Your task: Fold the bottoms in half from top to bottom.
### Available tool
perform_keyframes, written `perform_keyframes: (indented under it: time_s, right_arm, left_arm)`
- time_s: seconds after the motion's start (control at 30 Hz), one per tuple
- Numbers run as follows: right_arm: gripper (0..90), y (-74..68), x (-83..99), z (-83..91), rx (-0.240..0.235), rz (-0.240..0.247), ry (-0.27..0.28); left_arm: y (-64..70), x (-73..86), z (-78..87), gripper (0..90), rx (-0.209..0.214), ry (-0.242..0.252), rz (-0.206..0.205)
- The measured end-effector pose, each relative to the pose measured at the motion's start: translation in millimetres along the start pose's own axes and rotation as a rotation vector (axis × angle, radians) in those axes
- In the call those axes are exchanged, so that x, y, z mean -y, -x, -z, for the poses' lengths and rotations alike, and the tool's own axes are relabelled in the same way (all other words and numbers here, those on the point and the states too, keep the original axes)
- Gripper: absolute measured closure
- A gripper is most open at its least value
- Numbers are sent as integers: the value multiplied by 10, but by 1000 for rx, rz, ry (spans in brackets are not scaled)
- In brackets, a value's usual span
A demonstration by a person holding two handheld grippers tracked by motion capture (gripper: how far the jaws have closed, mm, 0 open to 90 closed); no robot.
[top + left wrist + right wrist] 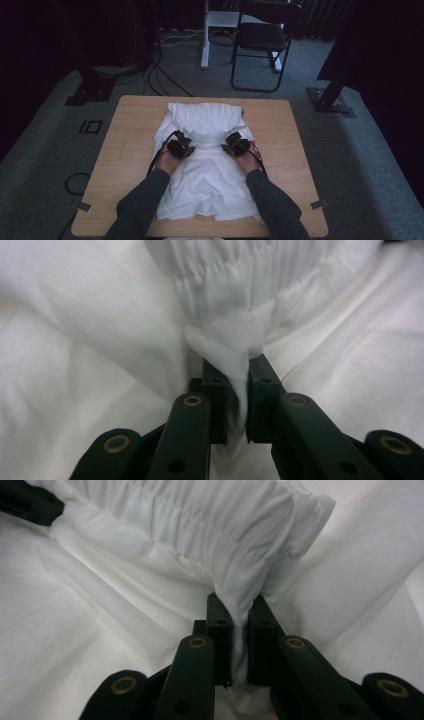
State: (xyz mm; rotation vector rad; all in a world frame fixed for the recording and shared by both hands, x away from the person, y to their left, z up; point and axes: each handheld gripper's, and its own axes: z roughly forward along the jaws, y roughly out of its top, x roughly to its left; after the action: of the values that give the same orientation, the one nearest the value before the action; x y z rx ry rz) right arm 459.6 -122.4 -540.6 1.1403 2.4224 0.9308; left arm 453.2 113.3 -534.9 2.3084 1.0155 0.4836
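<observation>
A white cloth (207,165) lies on the table (127,150), in the middle of the high view. It looks like a piece of clothing with a bunched, stretchy band. The far part of the cloth seems folded toward the person, and the band sits across the middle of the frame.

The left gripper (181,148) is just left of the middle of the high view. The right gripper (236,145) is just right of the middle. Each one is held by a hand, and the arms come in from the bottom of the frame.

In the left gripper view the two black jaws are pinched tight on a little bunch of the cloth (227,347), in the lower middle of the frame. In the right gripper view the jaws are pinched on the cloth (240,595) too, at the corner of the band (200,525) in the upper part of the frame.

I think each gripper holds one end of the band so the cloth stays flat and even when it is moved. With two ends held, the fold can come out straight. If one pinch slips, that side would likely drop and the fold would go crooked
</observation>
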Motion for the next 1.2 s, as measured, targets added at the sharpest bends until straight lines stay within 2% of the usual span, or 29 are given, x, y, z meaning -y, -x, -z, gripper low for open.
perform_keyframes:
  time_s: [0.1, 0.2, 0.27, 0.3, 0.4, 0.47, 0.53, 0.63, 0.67, 0.7, 0.73, 0.77, 0.8, 0.83, 0.87, 0.9, 0.93, 0.97, 1.0, 1.03, 1.07, 1.1, 1.13, 1.17, 1.2]
  right_arm:
    - [833, 73, -56, 14, -24, -28, -3]
    - [834, 63, -123, 186, -1, -7, 37]
    - [834, 36, -202, 368, 44, 43, 77]
    - [835, 24, -234, 450, 56, 56, 100]
    - [836, 2, -373, 862, 80, 78, 215]
    - [836, -26, -428, 1114, 102, 108, 284]
    - [837, -73, -449, 1313, 113, 125, 325]
    - [837, -182, -355, 1482, 104, 155, 332]
    - [836, -222, -283, 1499, 93, 163, 324]
    - [836, -261, -190, 1500, 76, 164, 315]
    - [836, -293, -83, 1474, 49, 154, 300]
    - [836, -293, -83, 1474, 49, 154, 300]
    - [836, -384, 190, 1345, -11, 134, 251]
    - [836, -384, 190, 1345, -11, 134, 251]
    - [835, -468, 398, 1206, -39, 137, 198]
    - [835, -497, 480, 1146, -45, 138, 178]
    - [835, -533, 600, 1046, -59, 131, 144]
    - [835, -533, 600, 1046, -59, 131, 144]
    - [832, -552, 759, 870, -95, 96, 90]
    - [826, -553, 798, 814, -102, 90, 72]
    - [797, -550, 838, 756, -104, 82, 54]
    - [797, -550, 838, 756, -104, 82, 54]
    - [671, -516, 863, 723, -125, 41, 43]
    - [671, -516, 863, 723, -125, 41, 43]
    - [522, -467, 844, 787, -162, 19, 64]
  left_arm:
    - [-34, -22, 30, 836, 21, 6, 24]
    - [-39, -76, 236, 846, 45, 75, 43]
    - [-36, -152, 439, 852, 57, 143, 51]
    - [-18, -220, 608, 856, 55, 199, 54]
    - [51, -369, 1011, 861, 58, 316, 34]
    - [116, -409, 1220, 862, 71, 369, 9]
    - [209, -390, 1356, 863, 72, 391, -10]
    - [338, -253, 1435, 862, 81, 385, -33]
    - [374, -179, 1421, 861, 94, 370, -31]
    - [374, -179, 1421, 860, 94, 370, -31]
    - [449, 7, 1357, 859, 108, 331, -38]
    - [449, 7, 1357, 858, 108, 331, -38]
    - [491, 137, 1279, 855, 123, 297, -36]
    - [516, 216, 1221, 855, 125, 273, -39]
    - [565, 406, 1061, 850, 149, 216, -21]
    - [565, 406, 1061, 849, 149, 216, -21]
    - [620, 606, 846, 843, 169, 135, -13]
    - [620, 606, 846, 837, 169, 135, -13]
    - [671, 770, 625, 814, 183, 56, -1]
    - [671, 770, 625, 790, 183, 56, -1]
    - [665, 817, 587, 755, 212, 75, 38]
    - [665, 817, 587, 712, 212, 75, 38]
    - [644, 782, 648, 636, 211, 73, 44]
    - [644, 782, 648, 599, 211, 73, 44]
    - [610, 747, 765, 580, 210, 100, 40]
